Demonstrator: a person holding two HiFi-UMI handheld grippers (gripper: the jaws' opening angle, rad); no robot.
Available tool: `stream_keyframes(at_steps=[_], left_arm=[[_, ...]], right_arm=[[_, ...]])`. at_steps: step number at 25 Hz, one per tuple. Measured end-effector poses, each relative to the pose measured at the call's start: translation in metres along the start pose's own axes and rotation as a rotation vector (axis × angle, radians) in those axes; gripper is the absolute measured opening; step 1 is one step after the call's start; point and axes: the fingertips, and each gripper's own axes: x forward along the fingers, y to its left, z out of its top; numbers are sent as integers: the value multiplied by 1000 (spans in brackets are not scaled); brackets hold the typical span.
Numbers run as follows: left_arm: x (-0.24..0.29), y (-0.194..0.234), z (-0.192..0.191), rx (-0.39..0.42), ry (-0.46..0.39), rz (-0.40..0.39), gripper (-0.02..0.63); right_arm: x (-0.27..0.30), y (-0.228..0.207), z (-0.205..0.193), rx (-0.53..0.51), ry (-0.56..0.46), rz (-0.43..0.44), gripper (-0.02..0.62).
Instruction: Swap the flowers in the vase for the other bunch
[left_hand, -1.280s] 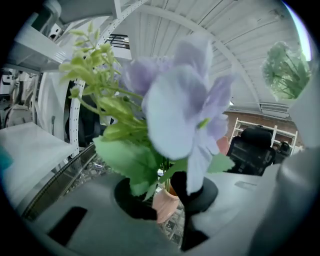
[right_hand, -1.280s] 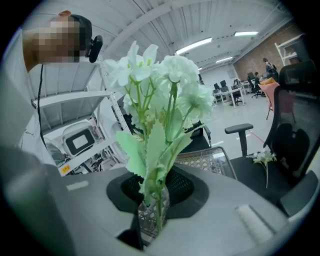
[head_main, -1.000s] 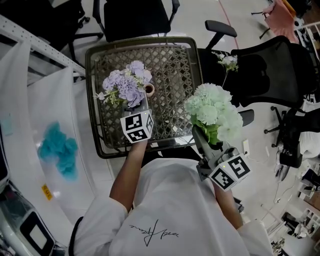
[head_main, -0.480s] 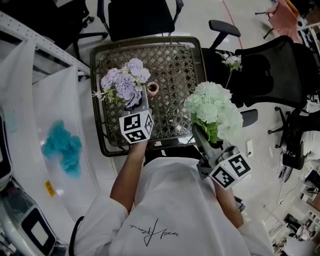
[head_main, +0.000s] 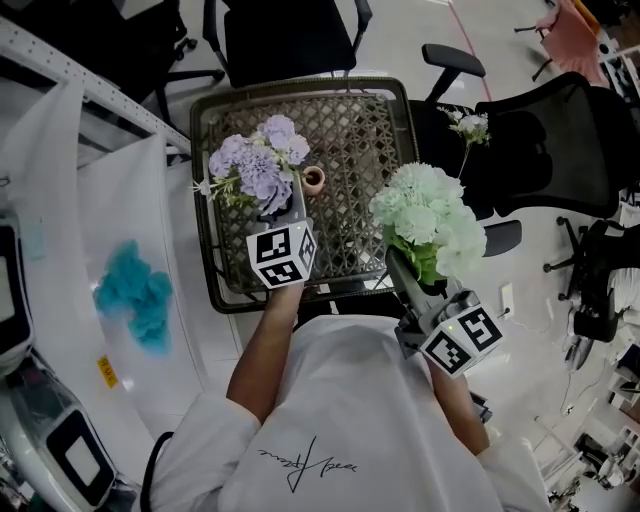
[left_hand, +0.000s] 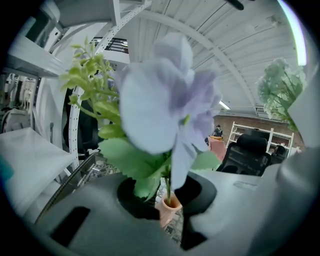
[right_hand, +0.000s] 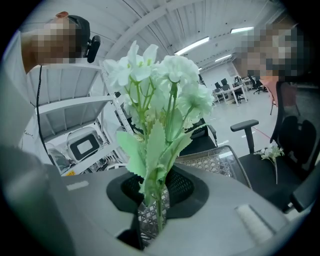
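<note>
My left gripper (head_main: 287, 218) is shut on the stems of a purple flower bunch (head_main: 256, 168) over the wicker table (head_main: 368, 132). In the left gripper view the purple bunch (left_hand: 165, 105) fills the frame. One thin stem runs down between the jaws to the mouth of a small terracotta vase (left_hand: 168, 212); whether its tip is inside is unclear. The vase (head_main: 313, 180) stands on the table just right of the bunch. My right gripper (head_main: 408, 278) is shut on a pale green bunch (head_main: 430, 218), held off the table's right edge. Its stems (right_hand: 154, 200) pass between the jaws.
A black office chair (head_main: 540, 140) stands to the right with a small white sprig (head_main: 469, 125) lying on it. Another chair (head_main: 285, 35) is behind the table. A teal clump (head_main: 135, 298) lies on a white surface at the left.
The left gripper with the purple bunch has risen slightly above the table. The right gripper and the green bunch have stayed put.
</note>
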Motion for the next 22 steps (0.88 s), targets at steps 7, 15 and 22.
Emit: stream_keyframes(at_steps=[7, 15, 22], left_arm=[[-5, -7, 11, 46, -3, -6, 51], [-10, -15, 14, 77, 10, -41, 51], [-16, -18, 19, 98, 8, -55, 51]], right_arm=[[2, 3, 0, 14, -17, 21, 78], [4, 5, 1, 34, -44, 34, 78], [2, 7, 3, 47, -73, 38, 78]])
